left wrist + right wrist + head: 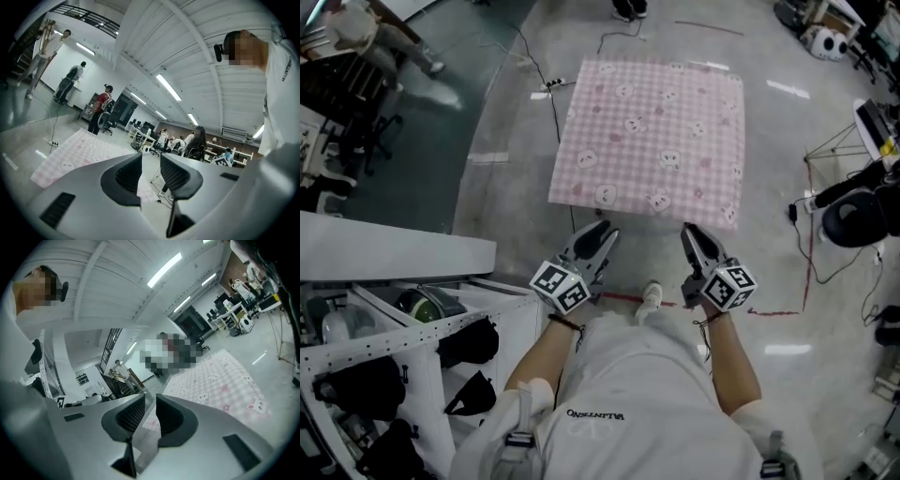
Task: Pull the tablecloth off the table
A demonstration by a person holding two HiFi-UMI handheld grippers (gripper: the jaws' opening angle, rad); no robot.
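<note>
A pink checked tablecloth (pixel 652 131) printed with small animal faces covers a square table ahead of me; it also shows as the tablecloth (pixel 70 154) and the tablecloth (pixel 225 380) in the two gripper views. My left gripper (pixel 598 234) hovers just short of the cloth's near left corner, its jaws a narrow gap apart with nothing between them. My right gripper (pixel 694 236) hangs by the near right corner, also slightly open and empty. In the gripper views, the left gripper (pixel 151 176) and right gripper (pixel 150 416) show only floor and cloth through their gaps.
A white rack (pixel 403 337) with dark items stands close on my left. Cables (pixel 546 89) trail over the floor by the table's far left corner, and a red tape line (pixel 769 311) runs by my feet. A tripod and chair (pixel 853 211) stand at right. People stand in the distance (pixel 101 110).
</note>
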